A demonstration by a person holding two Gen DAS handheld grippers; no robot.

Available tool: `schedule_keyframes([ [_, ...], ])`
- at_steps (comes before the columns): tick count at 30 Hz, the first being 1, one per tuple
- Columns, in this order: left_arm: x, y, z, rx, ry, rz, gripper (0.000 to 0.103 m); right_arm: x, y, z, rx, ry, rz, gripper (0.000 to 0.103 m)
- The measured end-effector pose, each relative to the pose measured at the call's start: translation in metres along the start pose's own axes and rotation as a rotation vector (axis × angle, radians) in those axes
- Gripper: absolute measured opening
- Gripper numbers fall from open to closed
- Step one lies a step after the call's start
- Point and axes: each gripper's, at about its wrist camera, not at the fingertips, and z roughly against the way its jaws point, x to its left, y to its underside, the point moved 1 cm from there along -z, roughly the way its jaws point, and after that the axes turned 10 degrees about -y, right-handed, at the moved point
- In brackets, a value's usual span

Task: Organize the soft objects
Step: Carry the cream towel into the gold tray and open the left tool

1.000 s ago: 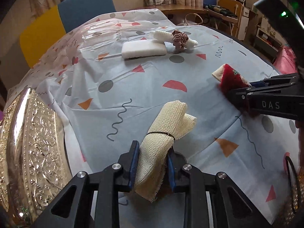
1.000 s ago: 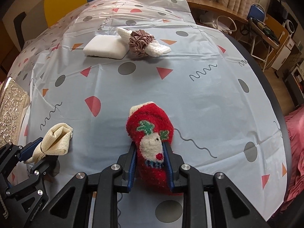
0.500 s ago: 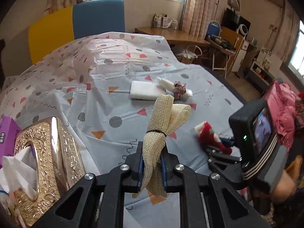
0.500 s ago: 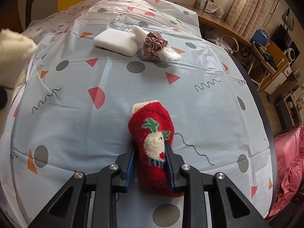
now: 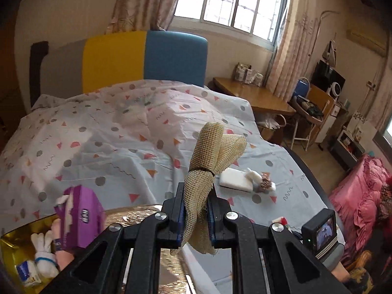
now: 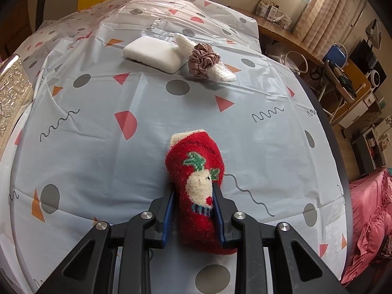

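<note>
My left gripper (image 5: 195, 214) is shut on a beige mesh cloth bundle (image 5: 208, 161) tied with a black band, held high above the bed. My right gripper (image 6: 193, 205) is shut on a red fuzzy Christmas sock (image 6: 198, 178) that rests on the patterned sheet (image 6: 98, 147). A white sponge pad (image 6: 153, 55), a white knitted piece (image 6: 220, 71) and a mauve scrunchie (image 6: 203, 60) lie together farther up the bed; they also show in the left wrist view (image 5: 236, 180).
A gold embossed box (image 6: 12, 93) stands at the bed's left edge. In the left wrist view a gold tray (image 5: 14, 240) holds a purple tissue pack (image 5: 80, 218) and white soft items (image 5: 44, 252). A headboard (image 5: 144, 58), desk (image 5: 257, 95) and pink bedding (image 5: 360, 203) surround the bed.
My left gripper has lifted the mesh bundle off the sheet and swung up and left over the gold box. My right gripper stayed shut on the sock, shifting only slightly.
</note>
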Motion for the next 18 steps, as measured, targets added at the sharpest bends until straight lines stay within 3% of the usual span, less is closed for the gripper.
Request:
schedule_keyframes([
  [7,0.088,0.014,0.036,-0.081,-0.135,0.056,0.015,0.007,0.003,0.000,-0.010,0.028,0.032,0.027],
  [18,0.213,0.102,0.071,-0.010,-0.292,0.262,0.015,0.015,0.005,-0.001,-0.023,0.078,0.070,0.026],
])
